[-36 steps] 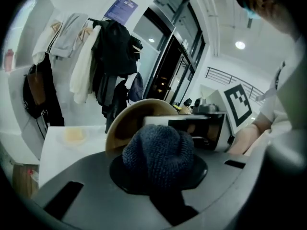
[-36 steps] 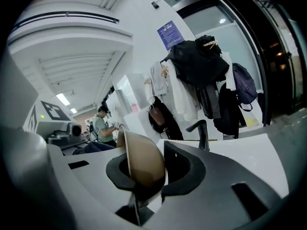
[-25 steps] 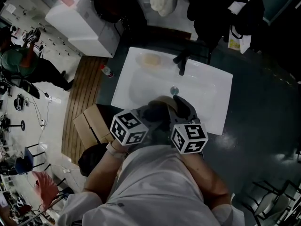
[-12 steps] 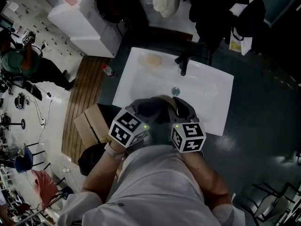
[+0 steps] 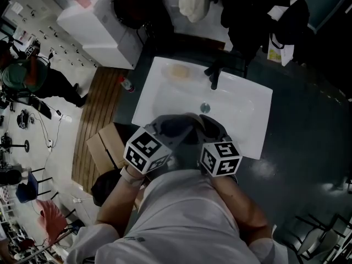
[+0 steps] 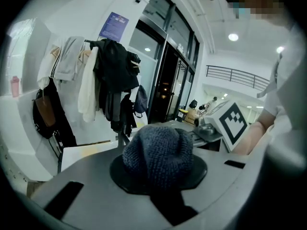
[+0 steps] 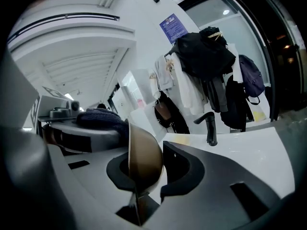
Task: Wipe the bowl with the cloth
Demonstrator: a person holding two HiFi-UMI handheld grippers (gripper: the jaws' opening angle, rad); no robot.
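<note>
Nearest, the left claw [image 6: 160, 174] is closed on a wad of grey knitted cloth [image 6: 159, 152], which bulges up from between its jaws. At its 3 o'clock in the head view, the right claw [image 7: 146, 174] is clamped on the wall of a brown bowl [image 7: 141, 157]. The bowl is held on edge, so its rim runs upright between the jaws.

The two claws sit close together over the near edge of the white sink [image 5: 245, 114]. In the right gripper view the cloth reaches in from 9 o'clock and meets the bowl's rim. The head view does not show that contact clearly.

Beyond them, the sink's drain [image 5: 205, 108] lies at 12 o'clock. Farther on, the black tap [image 5: 213, 75] stands on the back rim, with a yellowish lump [image 5: 178, 70] at its 9 o'clock.

On the floor at the sink's 8 o'clock, a cardboard box [image 5: 105, 145] sits by a wooden slat mat [image 5: 98, 100]. Farthest off, coats [image 6: 112, 80] hang beyond the sink.
</note>
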